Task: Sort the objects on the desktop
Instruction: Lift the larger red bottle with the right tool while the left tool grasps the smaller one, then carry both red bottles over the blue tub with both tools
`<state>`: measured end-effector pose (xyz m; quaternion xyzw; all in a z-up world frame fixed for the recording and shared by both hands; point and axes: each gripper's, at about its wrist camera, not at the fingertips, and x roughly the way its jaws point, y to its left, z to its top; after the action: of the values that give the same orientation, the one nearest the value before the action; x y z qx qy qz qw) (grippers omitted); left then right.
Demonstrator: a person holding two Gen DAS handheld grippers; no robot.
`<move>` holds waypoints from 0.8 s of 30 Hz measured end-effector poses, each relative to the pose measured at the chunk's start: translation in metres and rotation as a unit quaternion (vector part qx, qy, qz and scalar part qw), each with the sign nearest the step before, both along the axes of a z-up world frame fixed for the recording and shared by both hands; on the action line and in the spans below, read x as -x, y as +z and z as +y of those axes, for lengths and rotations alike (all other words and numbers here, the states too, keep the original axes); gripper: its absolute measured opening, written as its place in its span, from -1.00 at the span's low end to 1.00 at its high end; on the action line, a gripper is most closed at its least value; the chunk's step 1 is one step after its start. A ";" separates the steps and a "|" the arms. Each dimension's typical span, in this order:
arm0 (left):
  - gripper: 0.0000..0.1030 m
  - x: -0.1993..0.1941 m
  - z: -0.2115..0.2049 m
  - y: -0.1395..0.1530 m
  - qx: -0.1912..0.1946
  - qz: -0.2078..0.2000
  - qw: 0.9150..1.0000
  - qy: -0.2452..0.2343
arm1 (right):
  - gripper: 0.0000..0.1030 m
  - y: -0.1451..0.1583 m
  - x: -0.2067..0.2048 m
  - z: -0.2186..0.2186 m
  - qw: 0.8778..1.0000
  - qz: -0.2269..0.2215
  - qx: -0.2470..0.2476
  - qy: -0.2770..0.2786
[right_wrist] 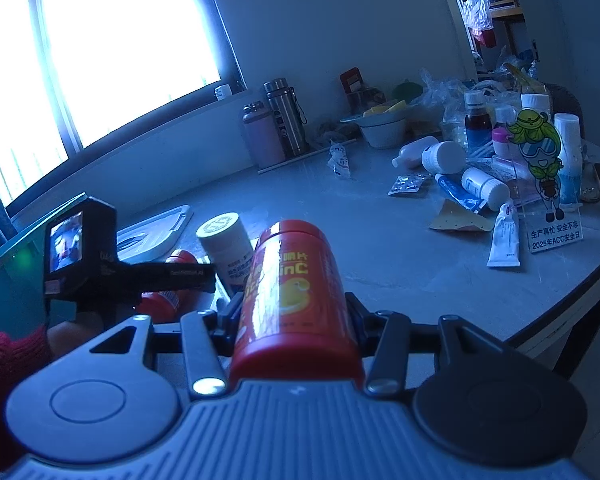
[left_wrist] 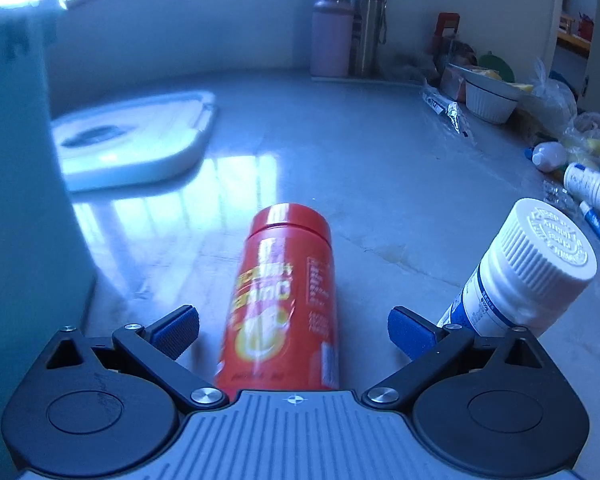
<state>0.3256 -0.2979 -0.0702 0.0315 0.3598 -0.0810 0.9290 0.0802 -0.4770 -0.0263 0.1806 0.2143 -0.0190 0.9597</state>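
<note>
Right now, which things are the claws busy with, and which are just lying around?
In the job:
- right claw gripping a red bottle
- left claw, open around another red bottle
- white-capped bottle beside it

Lying about:
- two flasks by the wall
- white bowl
- tube
- cartoon sign

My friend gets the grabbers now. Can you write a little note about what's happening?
Left gripper: open, a red bottle lying on the table between its fingers, not gripped.
Right gripper: shut on another red bottle.
A white bottle leans beside the left gripper.
Still loose at the far side: small bottles and tubes.
Sorting looks barely begun.
</note>
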 end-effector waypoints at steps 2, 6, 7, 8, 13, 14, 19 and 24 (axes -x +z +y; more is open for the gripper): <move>-0.03 0.000 -0.004 0.002 -0.016 -0.008 1.000 -0.013 | -0.03 -0.002 0.000 -0.001 1.000 0.002 -0.002 0.000; -0.03 0.002 -0.007 0.002 -0.017 -0.003 1.000 -0.025 | -0.03 0.000 0.002 0.002 1.000 -0.002 -0.003 0.002; -0.03 0.003 -0.006 0.003 -0.016 -0.002 1.000 -0.024 | -0.03 0.001 0.002 0.003 1.000 -0.003 -0.004 0.003; -0.03 0.004 -0.006 0.004 -0.015 -0.001 1.000 -0.024 | -0.03 0.002 0.003 0.004 1.000 -0.004 -0.004 0.004; -0.03 0.015 0.000 0.016 -0.011 -0.010 1.000 -0.027 | -0.03 0.005 0.005 0.008 1.000 -0.011 -0.006 0.007; -0.03 0.017 0.001 0.021 -0.010 -0.014 0.999 -0.029 | -0.03 0.005 0.006 0.009 1.000 -0.012 -0.007 0.008; -0.03 0.031 0.005 0.049 0.000 -0.032 0.999 -0.029 | -0.03 0.013 0.003 0.015 1.000 -0.023 -0.008 0.007; -0.03 0.047 0.013 0.083 0.003 -0.047 0.999 -0.026 | -0.03 0.032 0.001 0.019 0.999 -0.045 -0.007 0.009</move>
<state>0.2787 -0.2852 0.0129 0.0414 0.3145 -0.1045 0.9426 0.0790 -0.4584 0.0058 0.1859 0.1727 -0.0005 0.9673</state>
